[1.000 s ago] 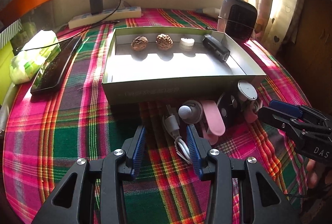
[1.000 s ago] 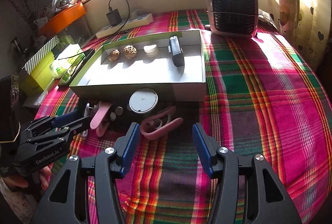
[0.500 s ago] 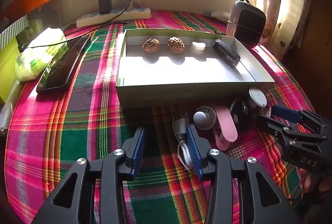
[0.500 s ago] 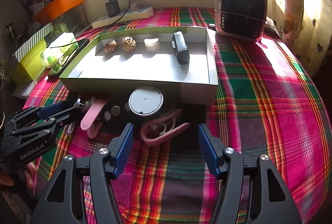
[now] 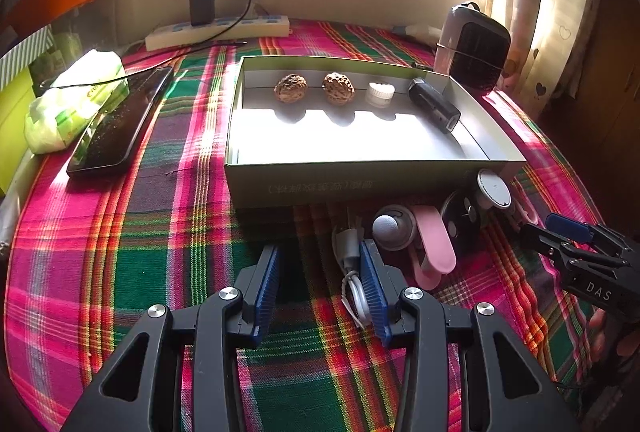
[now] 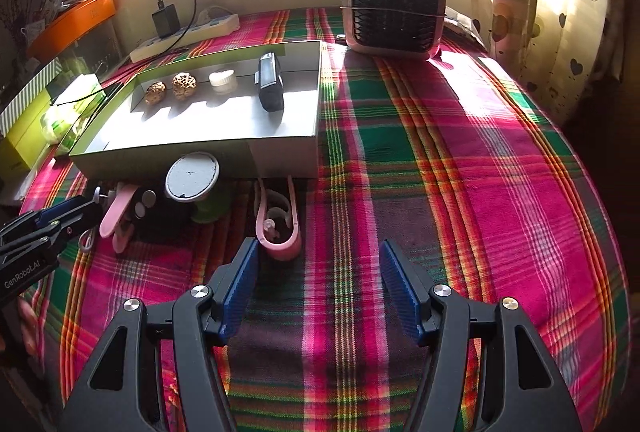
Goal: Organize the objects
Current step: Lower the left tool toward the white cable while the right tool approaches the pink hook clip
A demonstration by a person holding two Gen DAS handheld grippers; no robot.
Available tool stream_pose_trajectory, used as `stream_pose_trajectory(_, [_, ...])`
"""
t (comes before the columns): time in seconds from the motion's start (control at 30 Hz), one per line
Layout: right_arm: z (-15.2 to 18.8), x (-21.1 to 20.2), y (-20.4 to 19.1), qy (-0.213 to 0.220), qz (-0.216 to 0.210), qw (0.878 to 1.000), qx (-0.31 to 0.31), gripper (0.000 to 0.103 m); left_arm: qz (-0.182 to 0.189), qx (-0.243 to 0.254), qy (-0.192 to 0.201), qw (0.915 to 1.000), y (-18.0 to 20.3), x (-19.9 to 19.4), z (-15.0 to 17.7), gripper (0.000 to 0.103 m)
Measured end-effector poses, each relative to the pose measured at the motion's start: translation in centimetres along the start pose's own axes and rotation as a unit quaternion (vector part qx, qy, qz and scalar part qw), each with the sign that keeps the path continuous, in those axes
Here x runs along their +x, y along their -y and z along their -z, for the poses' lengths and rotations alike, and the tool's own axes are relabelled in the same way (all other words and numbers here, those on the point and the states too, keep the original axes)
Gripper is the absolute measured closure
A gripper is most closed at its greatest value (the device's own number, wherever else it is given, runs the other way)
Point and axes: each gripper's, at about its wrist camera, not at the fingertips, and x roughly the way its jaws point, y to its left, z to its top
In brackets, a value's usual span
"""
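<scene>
Shallow grey box (image 5: 304,187) on plaid tablecloth (image 6: 460,159) holds four items in row: two walnuts (image 5: 291,88), one white cap (image 5: 380,94), one black cylinder (image 5: 433,103).

In front of box: one white cable (image 5: 352,272), one pink clip (image 6: 278,228), one round white disc (image 6: 192,176), one pink-strapped gadget (image 5: 434,244).

Left gripper (image 5: 320,274) open, empty, right pad beside cable. Right gripper (image 6: 318,272) jaws just opened wide, nothing between, pink clip just ahead.

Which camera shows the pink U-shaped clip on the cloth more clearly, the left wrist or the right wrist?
The right wrist view. There the pink clip lies whole on the plaid cloth, just ahead of the open right gripper. In the left wrist view the round white disc and dark items hide almost all of it.
</scene>
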Motion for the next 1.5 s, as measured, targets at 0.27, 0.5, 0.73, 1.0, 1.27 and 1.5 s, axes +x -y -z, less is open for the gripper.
stream_pose_trajectory(0.27, [-0.6, 0.5, -0.6, 0.002, -0.024, 1.000, -0.020, 0.041, 0.001, 0.002, -0.001, 1.0000, 0.1, -0.1, 0.1, 0.065])
stream_pose_trajectory(0.5, [-1.3, 1.2, -1.1, 0.001, -0.026, 0.999, -0.044, 0.041, -0.004, 0.010, -0.004, 0.9999, 0.3, 0.0, 0.0, 0.065])
stream_pose_trajectory(0.73, [-1.8, 1.7, -1.2, 0.002, -0.024, 0.998, -0.055, 0.041, -0.020, 0.031, -0.005, 0.9993, 1.2, 0.5, -0.3, 0.064])
stream_pose_trajectory(1.0, [-2.0, 1.7, -1.1, 0.002, -0.027, 0.998, -0.059, 0.041, -0.023, 0.033, -0.005, 0.9992, 1.4, 0.7, -0.4, 0.064])
stream_pose_trajectory(1.27, [-2.1, 1.6, -1.0, 0.005, -0.029, 0.998, -0.057, 0.053, -0.024, 0.020, -0.002, 0.9995, 0.8, 0.7, -0.5, 0.074])
stream_pose_trajectory(1.5, [-2.0, 1.5, -1.0, 0.006, -0.033, 0.998, -0.057, 0.061, -0.026, 0.021, -0.001, 0.9994, 0.7, 0.7, -0.5, 0.082])
